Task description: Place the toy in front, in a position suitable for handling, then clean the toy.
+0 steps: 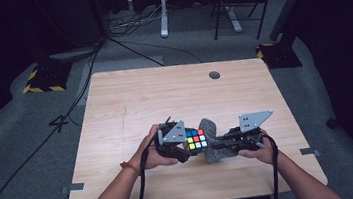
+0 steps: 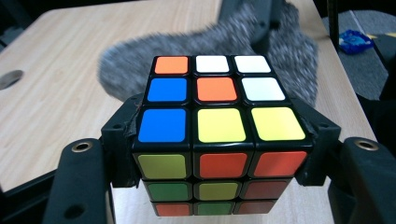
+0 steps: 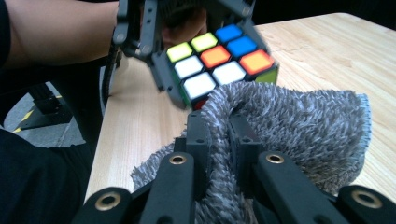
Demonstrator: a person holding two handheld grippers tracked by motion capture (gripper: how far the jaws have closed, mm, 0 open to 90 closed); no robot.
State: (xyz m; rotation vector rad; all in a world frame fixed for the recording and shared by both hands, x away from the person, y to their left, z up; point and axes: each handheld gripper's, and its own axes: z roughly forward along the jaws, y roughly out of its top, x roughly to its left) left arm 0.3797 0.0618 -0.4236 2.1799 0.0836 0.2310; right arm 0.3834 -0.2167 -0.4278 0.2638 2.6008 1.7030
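jaws grip a cube (image 2: 217, 135) and a grey cloth (image 3: 299, 126).

surface: light wooden table (image 1: 129, 100) | lying on it: grey fluffy cloth (image 1: 213, 145), partly resting

From my two hands, the wooden table (image 1: 129, 100) lies bare toward twelve o'clock, apart from a small round hole (image 1: 214, 75) near the far edge at one o'clock. Bare wood runs out to nine and three as well. Between my grippers the puzzle cube (image 1: 196, 139) and grey fuzzy cloth (image 1: 213, 147) block any crossing.
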